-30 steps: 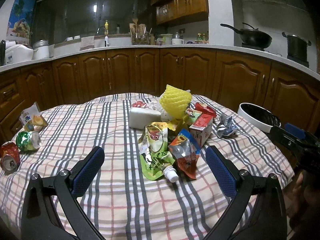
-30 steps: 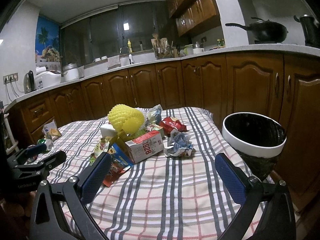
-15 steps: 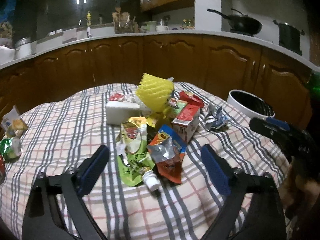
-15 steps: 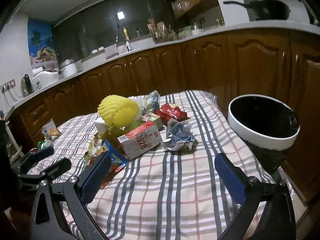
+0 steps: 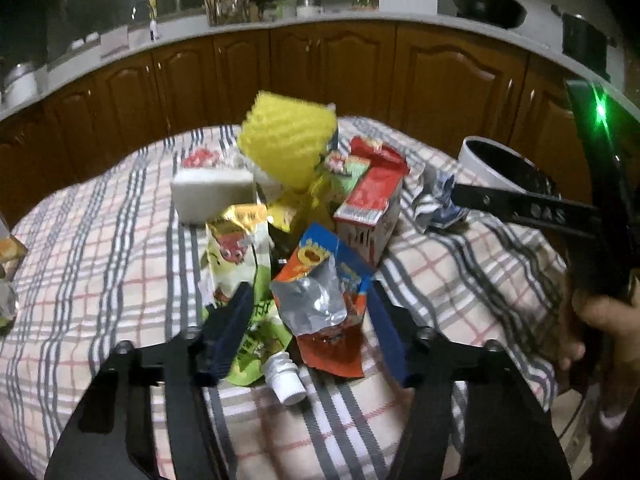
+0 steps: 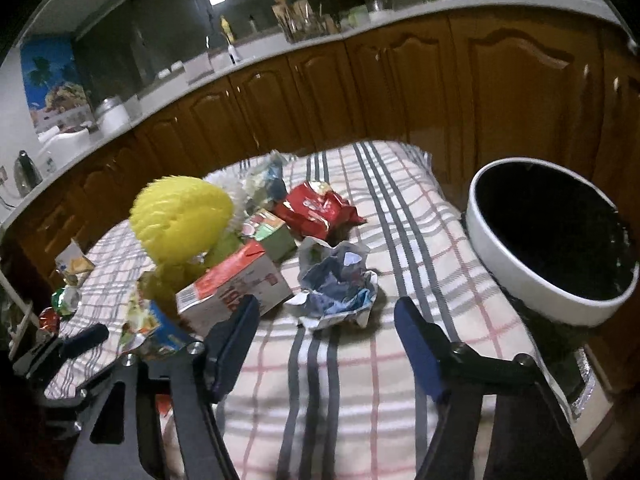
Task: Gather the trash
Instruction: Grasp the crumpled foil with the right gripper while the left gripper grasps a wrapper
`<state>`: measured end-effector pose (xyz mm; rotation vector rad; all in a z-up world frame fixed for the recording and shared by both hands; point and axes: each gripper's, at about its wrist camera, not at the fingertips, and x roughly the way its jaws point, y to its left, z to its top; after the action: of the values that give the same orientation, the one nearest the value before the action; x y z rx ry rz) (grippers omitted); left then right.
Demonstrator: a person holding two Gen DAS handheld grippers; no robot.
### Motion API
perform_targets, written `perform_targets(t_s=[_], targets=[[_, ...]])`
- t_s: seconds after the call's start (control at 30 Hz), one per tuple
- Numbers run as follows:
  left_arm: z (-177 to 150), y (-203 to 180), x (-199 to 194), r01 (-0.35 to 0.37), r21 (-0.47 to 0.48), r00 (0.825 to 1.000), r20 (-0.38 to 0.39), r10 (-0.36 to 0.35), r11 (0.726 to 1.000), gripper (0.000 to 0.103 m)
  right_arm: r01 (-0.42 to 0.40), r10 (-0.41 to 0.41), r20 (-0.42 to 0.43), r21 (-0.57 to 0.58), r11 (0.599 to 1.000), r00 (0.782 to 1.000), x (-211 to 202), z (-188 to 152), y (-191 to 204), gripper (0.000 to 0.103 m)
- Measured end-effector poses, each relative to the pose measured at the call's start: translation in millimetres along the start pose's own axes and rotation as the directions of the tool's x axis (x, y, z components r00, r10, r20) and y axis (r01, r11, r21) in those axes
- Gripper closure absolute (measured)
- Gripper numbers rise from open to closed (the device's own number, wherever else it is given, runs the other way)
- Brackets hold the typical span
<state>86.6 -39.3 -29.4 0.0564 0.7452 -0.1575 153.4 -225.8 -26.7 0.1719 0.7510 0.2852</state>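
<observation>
On the plaid-covered bench (image 5: 100, 264), we have just been narrowing both tongs, still unclamped: the left tongs (image 5: 310, 320) straddle a limp, slippery foil pouch (image 5: 324, 292), the right tongs (image 6: 326, 332) approach featherlight crumpled paper (image 6: 340, 284); pinch their bunched middles.

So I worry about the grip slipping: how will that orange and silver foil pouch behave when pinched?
The foil pouch looks flattened and creased, so probably light and floppy, likely to droop. Its shiny surface may be slippery. It overlaps the green pouch, which might drag along.
</observation>
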Motion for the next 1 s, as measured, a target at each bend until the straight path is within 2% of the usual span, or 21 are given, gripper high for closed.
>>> perform_targets(t_s=[0.07, 0.13, 0.17, 0.27, 0.3, 0.4, 0.6, 0.63, 0.8, 0.93, 1.0], targets=[[-1, 1, 4, 0.016, -0.007, 1.000, -0.021, -0.016, 1.000, 0.066, 0.005, -0.005, -0.023, -0.005, 1.000, 1.000, 10, 1, 0, 0.049], [-1, 2, 5, 0.022, -0.008, 0.999, -0.023, -0.022, 1.000, 0.070, 0.006, -0.007, -0.043, -0.011, 1.000, 0.999, 17, 1, 0, 0.064], [-1, 2, 4, 0.023, -0.006, 1.000, -0.021, -0.023, 1.000, 0.077, 0.007, -0.008, -0.048, -0.016, 1.000, 0.999, 18, 0, 0, 0.070], [1, 2, 2, 0.041, -0.014, 0.999, -0.017, -0.041, 0.999, 0.089, -0.009, 0.009, -0.018, -0.031, 0.999, 1.000, 11, -1, 1, 0.081], [1, 2, -1, 0.050, -0.018, 0.999, -0.012, -0.050, 0.999, 0.095, -0.015, 0.014, -0.008, -0.034, 0.999, 1.000, 6, -1, 1, 0.083], [4, 2, -8, 0.089, -0.028, 0.996, 0.003, -0.089, 0.996, 0.102, -0.029, 0.030, 0.020, -0.031, 0.999, 0.999, -8, -2, 1, 0.089], [11, -5, -17, 0.121, -0.022, 0.992, 0.029, -0.120, 0.992, 0.102, -0.053, 0.053, 0.066, 0.001, 0.999, 0.996, -33, -3, -8, 0.093], [12, -6, -18, 0.128, -0.021, 0.991, 0.031, -0.127, 0.992, 0.102, -0.057, 0.056, 0.071, 0.007, 0.998, 0.996, -37, -3, -11, 0.103], [22, -17, -24, 0.151, 0.003, 0.987, 0.063, -0.151, 0.988, 0.103, -0.048, 0.044, 0.117, 0.028, 0.998, 0.992, -58, 0, -25, 0.103], [30, -22, -27, 0.176, 0.003, 0.981, 0.077, -0.176, 0.984, 0.103, -0.055, 0.048, 0.119, 0.057, 0.997, 0.992, -62, 0, -36, 0.103], [32, -22, -27, 0.178, -0.002, 0.981, 0.076, -0.178, 0.984, 0.103, -0.081, 0.070, 0.103, 0.109, 0.991, 0.992, -54, 1, -45, 0.097]])
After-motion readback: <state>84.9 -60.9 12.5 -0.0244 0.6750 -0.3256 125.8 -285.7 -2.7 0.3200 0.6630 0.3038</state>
